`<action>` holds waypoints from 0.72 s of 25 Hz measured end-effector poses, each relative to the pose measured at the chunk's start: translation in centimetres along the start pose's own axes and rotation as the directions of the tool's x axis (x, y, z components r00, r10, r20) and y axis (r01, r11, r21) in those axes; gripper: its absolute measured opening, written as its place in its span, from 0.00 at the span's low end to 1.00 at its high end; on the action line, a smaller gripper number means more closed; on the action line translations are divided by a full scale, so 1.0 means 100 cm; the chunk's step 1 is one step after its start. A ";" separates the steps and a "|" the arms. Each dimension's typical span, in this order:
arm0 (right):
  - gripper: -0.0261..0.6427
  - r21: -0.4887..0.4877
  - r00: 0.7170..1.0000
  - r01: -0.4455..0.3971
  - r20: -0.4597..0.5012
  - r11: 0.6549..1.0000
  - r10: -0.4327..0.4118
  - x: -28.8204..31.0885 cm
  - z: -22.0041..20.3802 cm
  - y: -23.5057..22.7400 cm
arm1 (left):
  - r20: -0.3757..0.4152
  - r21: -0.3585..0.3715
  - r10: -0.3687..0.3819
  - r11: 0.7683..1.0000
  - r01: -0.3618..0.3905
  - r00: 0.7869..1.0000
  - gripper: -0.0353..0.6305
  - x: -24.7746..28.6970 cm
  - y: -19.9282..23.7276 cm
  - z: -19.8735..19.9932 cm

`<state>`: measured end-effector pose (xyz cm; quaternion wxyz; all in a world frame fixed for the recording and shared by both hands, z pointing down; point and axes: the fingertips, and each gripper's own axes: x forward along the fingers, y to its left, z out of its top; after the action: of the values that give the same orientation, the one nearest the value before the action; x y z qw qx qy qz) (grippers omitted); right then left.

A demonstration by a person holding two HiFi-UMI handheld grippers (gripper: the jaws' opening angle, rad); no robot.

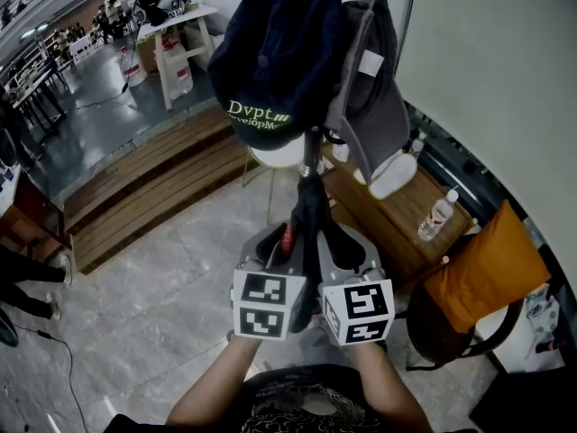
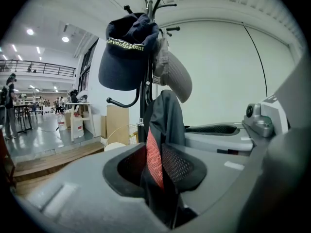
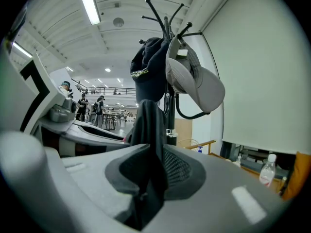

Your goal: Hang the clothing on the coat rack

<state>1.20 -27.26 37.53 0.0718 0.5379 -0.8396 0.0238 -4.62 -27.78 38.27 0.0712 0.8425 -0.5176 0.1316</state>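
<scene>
**Two grippers, one dark garment, a rack with two caps on it**

There are two grippers, side by side and near the person. The left gripper (image 1: 287, 238) (image 2: 160, 174) and the right gripper (image 3: 146, 174) (image 1: 334, 238) are each clamped on the same single piece of clothing. This is a dark garment (image 1: 309, 207) (image 2: 168, 118) (image 3: 147, 125) with a strip of red mesh showing in the left gripper view. The cloth runs up out of both pairs of jaws as one narrow, bunched fold, pinched tight in each.

There is one coat rack (image 1: 310, 154) (image 2: 143, 108) (image 3: 171, 111), just beyond the grippers. The top of the garment reaches the pole below the caps. I cannot tell whether it touches the pole or rests on a hook.

Two caps hang from the rack's upper arms. A navy cap (image 1: 270, 61) (image 2: 124, 64) (image 3: 147, 74) with yellow-green lettering hangs on the left. A grey cap (image 1: 374, 102) (image 2: 178, 80) (image 3: 194, 81) hangs on the right. The two touch, or nearly touch, at the pole.

To the right, a wooden surface (image 1: 397, 215) stands along the wall. One clear plastic bottle (image 1: 437, 216) (image 3: 267, 171) sits on it. Nearer, on the right, one orange cushion (image 1: 487, 269) rests in a dark chair (image 1: 442, 336). Far to the left, a low wooden platform (image 1: 149, 183) lies on the grey floor.
</scene>
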 end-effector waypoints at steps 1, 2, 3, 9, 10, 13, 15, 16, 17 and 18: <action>0.14 -0.002 1.000 0.001 0.000 1.000 -0.001 -0.001 0.000 0.001 | 0.005 0.000 -0.002 1.000 0.002 1.000 0.17 -0.002 0.000 0.001; 0.14 -0.003 1.000 0.001 0.001 1.000 -0.001 -0.002 0.001 0.003 | 0.009 0.000 -0.004 1.000 0.004 1.000 0.17 -0.004 -0.001 0.002; 0.14 -0.003 1.000 0.002 0.001 1.000 -0.002 -0.004 0.001 0.004 | 0.014 0.000 -0.007 1.000 0.007 1.000 0.17 -0.007 -0.002 0.002; 0.14 -0.009 1.000 0.002 0.007 1.000 -0.002 -0.015 0.006 0.013 | 0.026 0.006 -0.033 0.999 0.033 0.999 0.17 -0.021 -0.010 0.004; 0.14 -0.011 1.000 0.001 0.008 1.000 -0.001 -0.017 0.007 0.015 | 0.027 0.007 -0.039 0.999 0.039 0.999 0.17 -0.023 -0.012 0.004; 0.14 -0.010 1.000 -0.001 0.008 1.000 0.001 -0.025 0.006 0.020 | 0.027 0.009 -0.062 0.998 0.062 0.998 0.17 -0.029 -0.021 0.003; 0.14 -0.008 1.000 0.001 0.008 1.000 0.000 -0.031 0.006 0.023 | 0.030 0.012 -0.072 0.997 0.072 0.997 0.17 -0.035 -0.026 0.003; 0.14 -0.009 1.000 0.002 0.008 1.000 -0.001 -0.034 0.007 0.025 | 0.032 0.011 -0.074 0.997 0.074 0.997 0.17 -0.038 -0.027 0.003; 0.14 -0.009 1.000 0.003 0.008 1.000 -0.003 -0.038 0.007 0.027 | 0.035 0.009 -0.075 0.997 0.075 0.997 0.17 -0.041 -0.028 0.003; 0.12 -0.008 1.000 0.006 0.007 1.000 -0.006 -0.041 0.007 0.028 | 0.037 0.007 -0.076 0.997 0.076 0.996 0.17 -0.044 -0.029 0.003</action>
<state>0.26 -22.45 36.33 0.0710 0.5401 -0.8384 0.0184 -3.86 -22.73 36.72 0.0642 0.8640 -0.4861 0.1144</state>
